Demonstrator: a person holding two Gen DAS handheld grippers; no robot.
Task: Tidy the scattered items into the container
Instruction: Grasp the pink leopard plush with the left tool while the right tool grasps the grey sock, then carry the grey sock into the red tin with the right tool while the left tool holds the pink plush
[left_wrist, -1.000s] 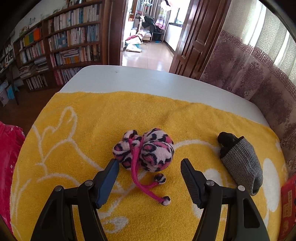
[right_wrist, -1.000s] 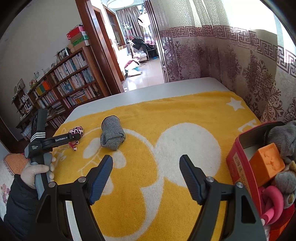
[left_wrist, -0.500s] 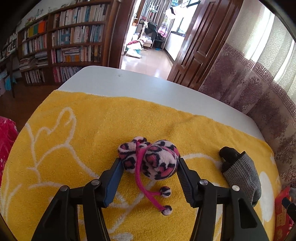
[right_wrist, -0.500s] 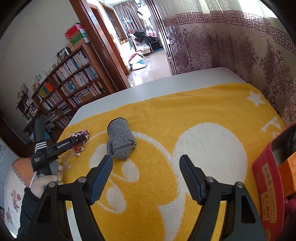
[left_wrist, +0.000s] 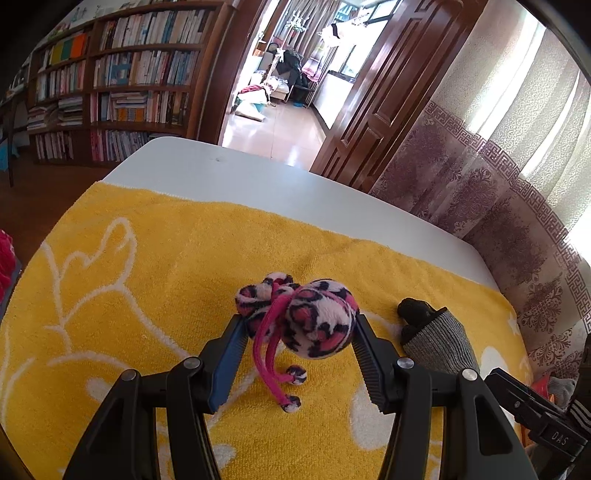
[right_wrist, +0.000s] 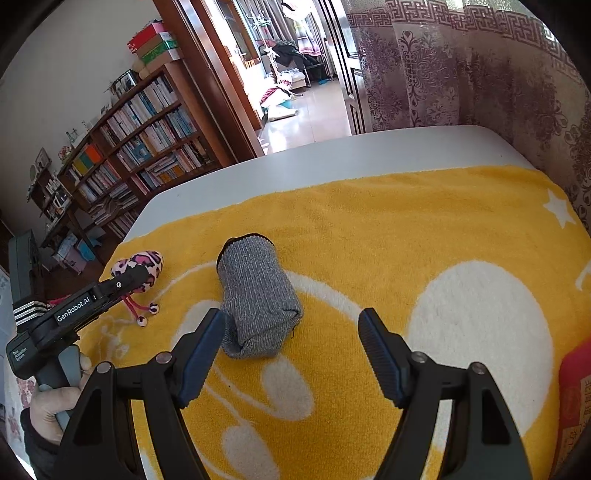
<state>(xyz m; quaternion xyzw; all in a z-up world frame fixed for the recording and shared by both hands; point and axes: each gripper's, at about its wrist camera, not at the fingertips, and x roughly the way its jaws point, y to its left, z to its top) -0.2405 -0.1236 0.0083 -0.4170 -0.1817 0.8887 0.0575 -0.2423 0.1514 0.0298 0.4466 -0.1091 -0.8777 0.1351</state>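
While your left gripper has its two fingers pressed against either side of the fluffy pink, white and black leopard-print plush toy, the grasp looks made but the lift not yet begun: the toy sits on the yellow terry towel with white line drawings, its pink cord with two pom-pom ends trailing toward you. Your right gripper hangs with its jaws spread wide and nothing between them, the rolled grey knitted sock with a black toe lying just ahead of its left finger. The step in hand, as I judge it, is picking up the toy; next you need to raise it clear, mind the dangling cord so it does not snag, and carry it rightward to the red box, only an edge of which shows at the far right of the right wrist view. The sock would then be the right gripper's pick. Under the towel is a white table; beyond it stand wooden bookshelves full of books, an open doorway and a patterned purple curtain.
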